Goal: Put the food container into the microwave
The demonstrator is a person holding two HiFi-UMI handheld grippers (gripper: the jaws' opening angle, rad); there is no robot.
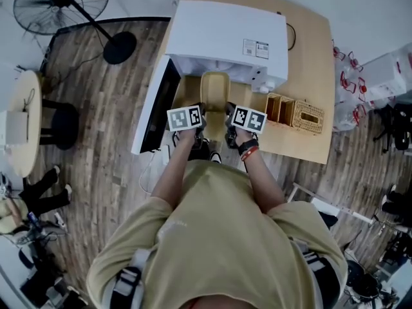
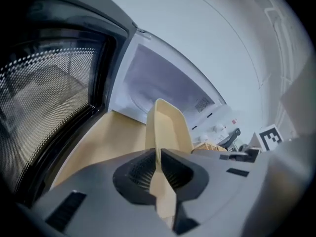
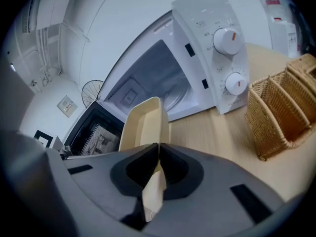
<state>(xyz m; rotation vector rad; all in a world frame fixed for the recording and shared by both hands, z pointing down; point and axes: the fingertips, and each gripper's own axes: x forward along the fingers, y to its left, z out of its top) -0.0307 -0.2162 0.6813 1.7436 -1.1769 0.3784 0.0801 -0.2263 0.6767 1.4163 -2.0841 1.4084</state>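
A cream-coloured empty food container (image 1: 215,94) is held over the wooden table just in front of the open white microwave (image 1: 225,34). My left gripper (image 1: 196,122) is shut on the container's left rim (image 2: 159,162), and my right gripper (image 1: 233,122) is shut on its right rim (image 3: 157,181). The container (image 2: 168,127) points toward the microwave cavity (image 2: 163,85), its far end near the opening. In the right gripper view the container (image 3: 143,122) lies before the cavity (image 3: 148,85), with the control knobs (image 3: 228,41) to the right. The microwave door (image 1: 158,108) hangs open at the left.
Wicker baskets (image 1: 296,113) stand on the table (image 1: 309,76) right of the microwave, also seen as baskets (image 3: 281,107) in the right gripper view. The open door (image 2: 44,107) flanks the left side. A floor fan (image 1: 71,5) and a round side table (image 1: 22,121) stand on the floor at left.
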